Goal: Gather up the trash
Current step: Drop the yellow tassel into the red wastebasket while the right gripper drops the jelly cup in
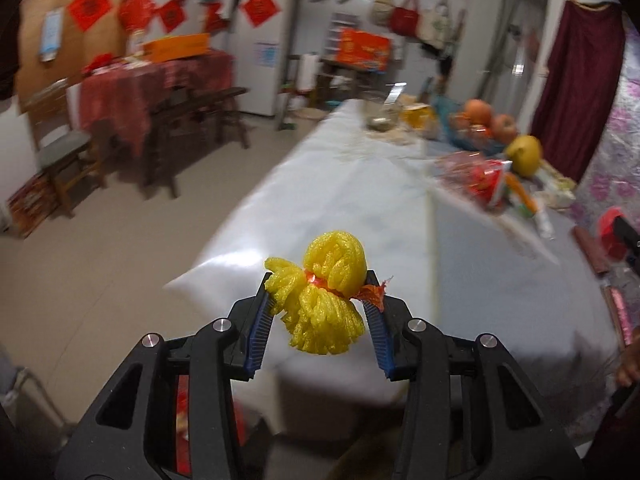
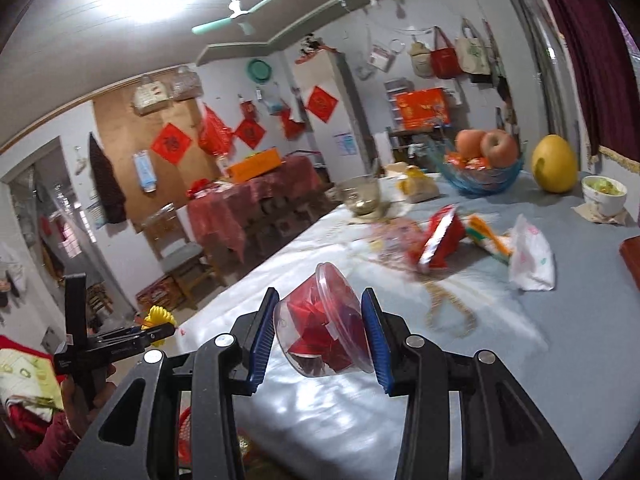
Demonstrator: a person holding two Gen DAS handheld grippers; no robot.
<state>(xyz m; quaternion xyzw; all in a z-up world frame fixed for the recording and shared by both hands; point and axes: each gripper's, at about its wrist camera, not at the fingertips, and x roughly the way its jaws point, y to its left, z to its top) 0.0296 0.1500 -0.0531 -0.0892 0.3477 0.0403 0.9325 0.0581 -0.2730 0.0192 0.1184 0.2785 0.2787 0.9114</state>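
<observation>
My left gripper (image 1: pixel 320 280) is shut on a yellow foam fruit net (image 1: pixel 326 300) tied with an orange strip, held above the near corner of the table. My right gripper (image 2: pixel 320 300) is shut on a clear plastic cup (image 2: pixel 326 330) with red wrappers inside, held on its side above the table. The left gripper with the yellow net also shows at the lower left of the right wrist view (image 2: pixel 158 322). More trash lies on the table: a red snack bag (image 2: pixel 438 240), an orange-striped wrapper (image 2: pixel 486 238) and a white plastic bag (image 2: pixel 532 258).
The table has a pale blue-white cloth (image 2: pixel 400 380). At its far end stand a blue fruit bowl with apples (image 2: pixel 482 168), a yellow pomelo (image 2: pixel 554 164), a white bowl (image 2: pixel 604 194) and a glass bowl (image 2: pixel 360 196). A chair (image 1: pixel 64 160) and a red-clothed table (image 1: pixel 156 80) stand on the left.
</observation>
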